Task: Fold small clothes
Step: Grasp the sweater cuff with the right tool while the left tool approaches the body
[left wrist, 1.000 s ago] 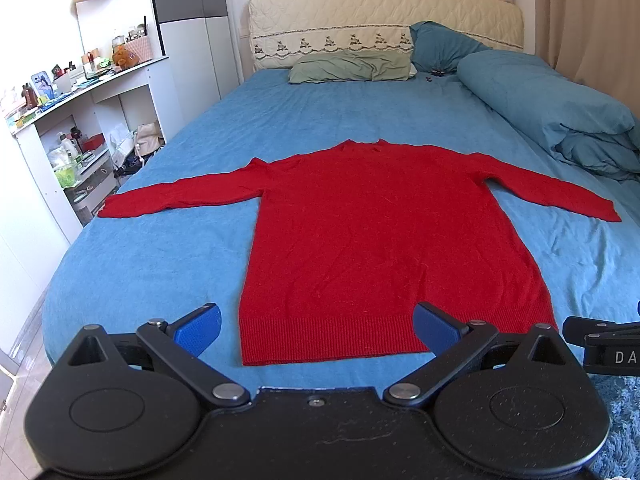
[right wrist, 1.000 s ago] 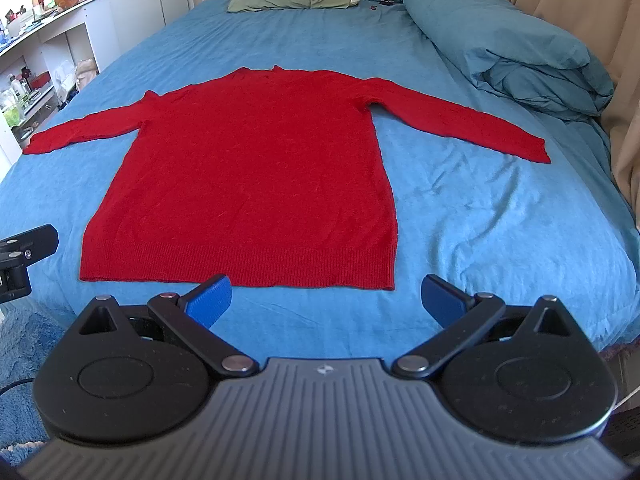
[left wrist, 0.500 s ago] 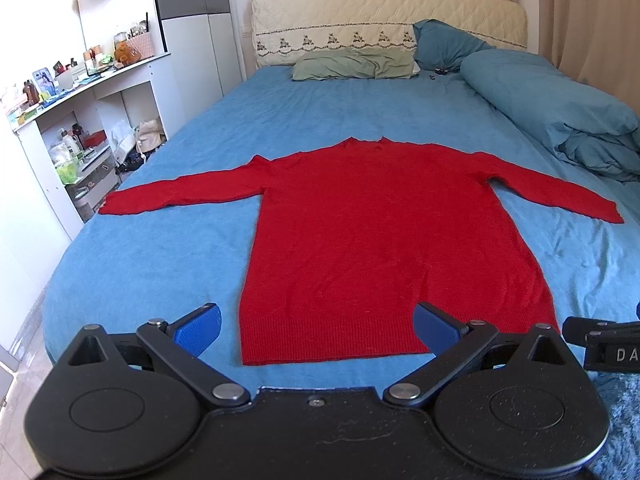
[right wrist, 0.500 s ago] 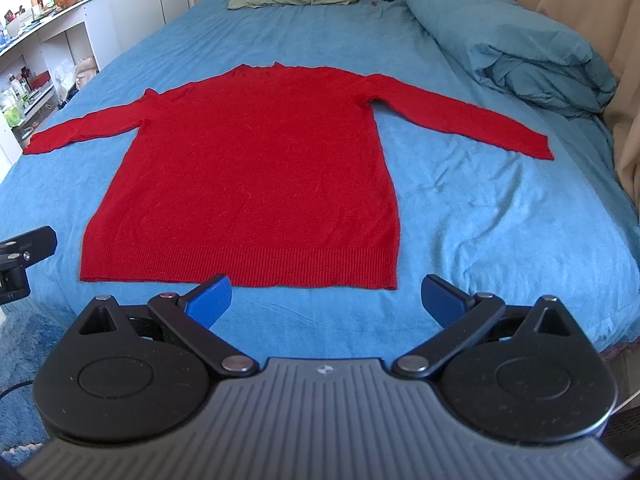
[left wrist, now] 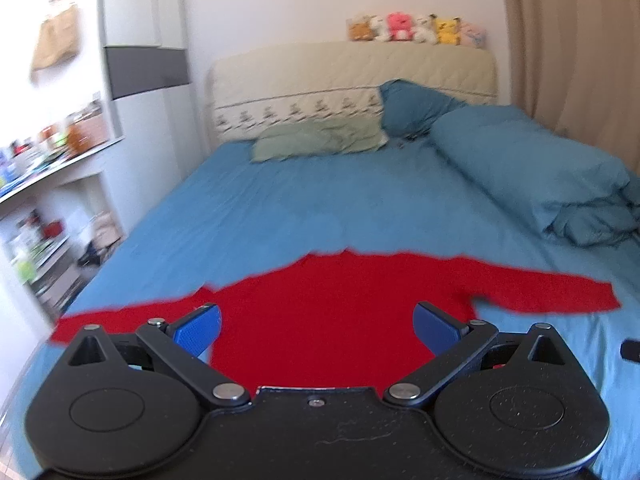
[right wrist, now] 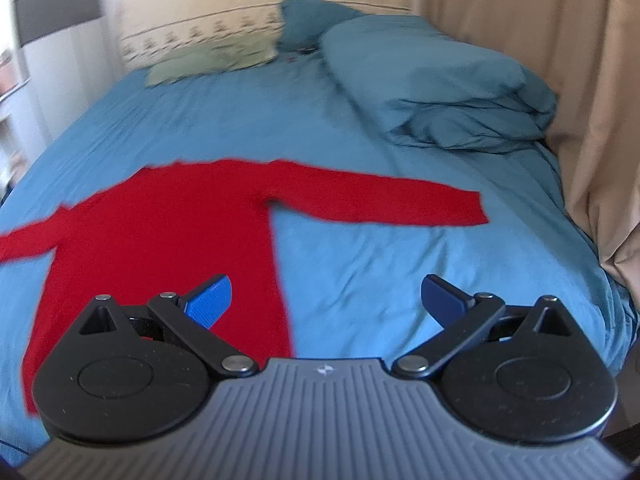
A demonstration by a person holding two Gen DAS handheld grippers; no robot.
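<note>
A red long-sleeved sweater [left wrist: 320, 308] lies flat on the blue bed sheet [left wrist: 304, 216], sleeves spread out to both sides. It also shows in the right wrist view [right wrist: 168, 236], with its right sleeve [right wrist: 384, 204] stretched toward the curtain. My left gripper [left wrist: 316, 326] is open and empty, above the sweater's body. My right gripper [right wrist: 326, 298] is open and empty, above the sweater's right side edge and the sheet beside it. The hem is hidden behind the gripper bodies in both views. Both views are motion-blurred.
A folded blue duvet [left wrist: 532, 176] lies along the bed's right side, pillows [left wrist: 320, 142] at the headboard with plush toys [left wrist: 416, 30] on top. A cluttered white shelf unit [left wrist: 44, 184] stands left of the bed. A beige curtain [right wrist: 552, 80] hangs on the right.
Both grippers have moved forward over the bed and tilted up; the sweater now sits lower and closer in both views. The jaws stay open. The sweater has not moved.
</note>
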